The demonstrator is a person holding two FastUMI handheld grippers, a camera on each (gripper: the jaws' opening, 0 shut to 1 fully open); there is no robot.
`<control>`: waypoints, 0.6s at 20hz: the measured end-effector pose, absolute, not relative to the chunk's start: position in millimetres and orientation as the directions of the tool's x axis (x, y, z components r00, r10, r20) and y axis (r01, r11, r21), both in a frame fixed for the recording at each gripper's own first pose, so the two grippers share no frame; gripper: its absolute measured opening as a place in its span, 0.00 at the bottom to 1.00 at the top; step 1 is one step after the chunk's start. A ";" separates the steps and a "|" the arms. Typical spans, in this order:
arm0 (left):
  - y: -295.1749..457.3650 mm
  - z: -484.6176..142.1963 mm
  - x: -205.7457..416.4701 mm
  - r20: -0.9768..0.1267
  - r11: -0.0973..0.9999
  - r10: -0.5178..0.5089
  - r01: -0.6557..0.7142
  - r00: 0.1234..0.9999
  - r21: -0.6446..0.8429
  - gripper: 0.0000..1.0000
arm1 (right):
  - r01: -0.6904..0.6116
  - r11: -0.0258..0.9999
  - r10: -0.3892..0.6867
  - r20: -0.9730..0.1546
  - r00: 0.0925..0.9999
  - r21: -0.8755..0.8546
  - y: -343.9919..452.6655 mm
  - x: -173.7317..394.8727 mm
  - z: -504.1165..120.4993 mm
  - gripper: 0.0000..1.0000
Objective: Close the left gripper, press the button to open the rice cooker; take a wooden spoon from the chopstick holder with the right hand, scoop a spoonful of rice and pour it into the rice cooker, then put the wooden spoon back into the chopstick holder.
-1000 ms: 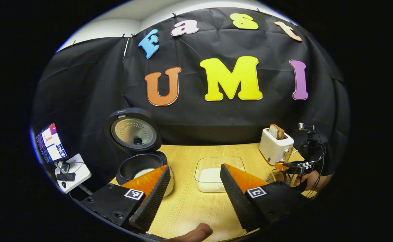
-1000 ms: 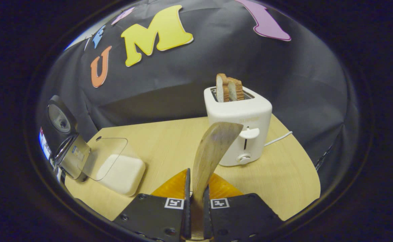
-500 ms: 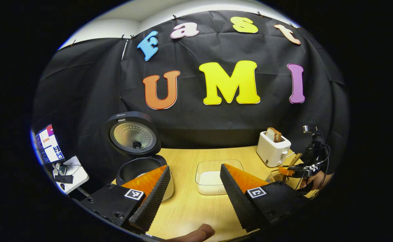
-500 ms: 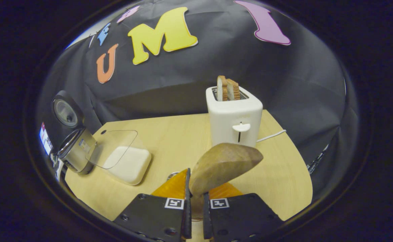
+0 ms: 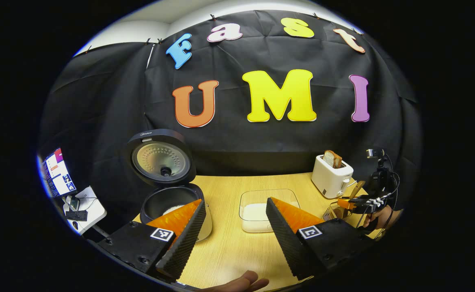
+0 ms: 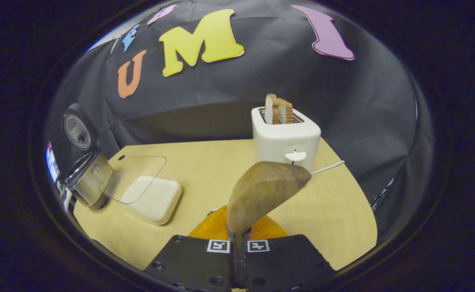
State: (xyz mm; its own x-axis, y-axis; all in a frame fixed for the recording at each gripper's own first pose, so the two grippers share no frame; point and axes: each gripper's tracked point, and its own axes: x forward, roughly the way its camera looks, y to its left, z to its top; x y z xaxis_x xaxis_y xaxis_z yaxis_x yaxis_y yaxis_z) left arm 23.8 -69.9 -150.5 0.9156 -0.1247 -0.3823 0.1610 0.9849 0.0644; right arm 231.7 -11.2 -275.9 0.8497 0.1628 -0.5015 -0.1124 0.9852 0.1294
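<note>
The black rice cooker [image 5: 172,205] stands open at the left with its lid [image 5: 160,160] up and some white rice in the pot. My left gripper [image 5: 235,200] is open and holds nothing, hovering in front of the cooker and the clear rice container [image 5: 262,209]. In the right gripper view, my right gripper [image 6: 239,239] is shut on the handle of the wooden spoon [image 6: 262,190], whose bowl points up towards the toaster. In the left gripper view, the wooden spoon [image 5: 357,188] sticks up from the right gripper [image 5: 353,201], just above the wire chopstick holder [image 5: 333,211].
A white toaster [image 6: 286,138] with bread slices stands at the back right, its cord trailing right. The rice container [image 6: 148,194] and cooker [image 6: 85,182] lie to the left. A fingertip [image 5: 241,284] shows at the table's near edge. A monitor [image 5: 57,172] sits off-table left.
The right gripper's fingers have closed tighter on the spoon handle. The spoon bowl turned from edge-on to broad, dipped, then rose a little. The left gripper stayed open, barely moving.
</note>
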 end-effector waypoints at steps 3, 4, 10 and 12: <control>-68.0 -148.7 27.2 -0.382 0.985 -0.138 0.168 0.914 0.047 0.95 | -0.103 0.988 0.149 -0.496 0.855 0.118 -10.6 233.0 -270.3 0.01; -66.9 -147.8 29.2 -0.380 0.985 -0.140 0.169 0.914 0.044 0.95 | -0.104 0.987 0.150 -0.498 0.854 0.120 -10.8 232.5 -267.2 0.01; -48.2 -146.9 38.9 -0.381 0.989 -0.138 0.148 0.914 -0.004 0.96 | -0.092 0.992 0.120 -0.496 0.860 0.082 -11.4 227.1 -239.3 0.01; -39.2 -146.4 41.5 -0.378 0.989 -0.145 0.143 0.914 -0.035 0.96 | -0.077 0.995 0.096 -0.495 0.863 0.058 -9.9 223.6 -228.4 0.01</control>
State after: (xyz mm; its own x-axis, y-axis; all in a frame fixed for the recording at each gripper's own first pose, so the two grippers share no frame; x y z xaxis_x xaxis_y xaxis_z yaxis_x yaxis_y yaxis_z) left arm 41.5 -39.2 -146.4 0.9145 -0.1452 -0.3778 0.1426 0.9892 -0.0348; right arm 223.6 -9.9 -228.4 0.8634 0.0958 -0.4953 -0.0772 0.9953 0.0580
